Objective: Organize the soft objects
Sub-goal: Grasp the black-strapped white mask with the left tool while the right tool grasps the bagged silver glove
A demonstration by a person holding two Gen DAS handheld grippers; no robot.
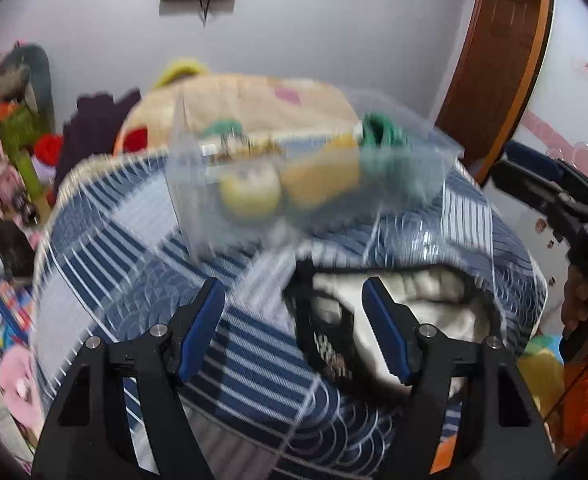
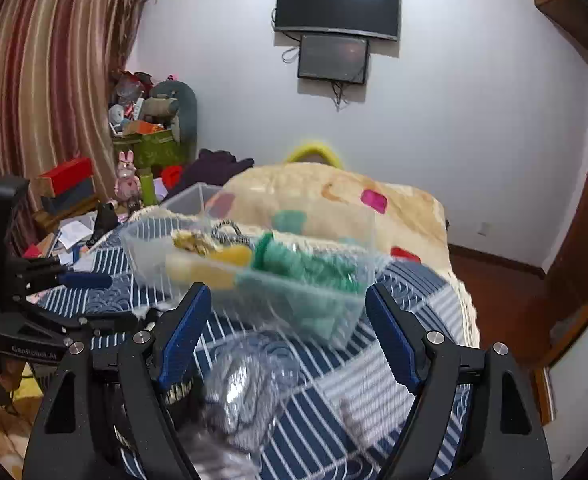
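Observation:
A clear plastic bin sits on the blue striped bedspread. It holds a green soft item, a yellow-orange one and a pale yellow one. My left gripper is open and empty above the bedspread, next to a white-and-black cloth. In the right wrist view the bin lies just beyond my right gripper, which is open and empty. A crumpled clear bag lies below its fingers. The green item fills the bin's right end. Both views are blurred.
A beige blanket heap lies behind the bin. Cluttered boxes and toys stand at the left by the striped curtain. Two screens hang on the wall. A wooden door stands to the right.

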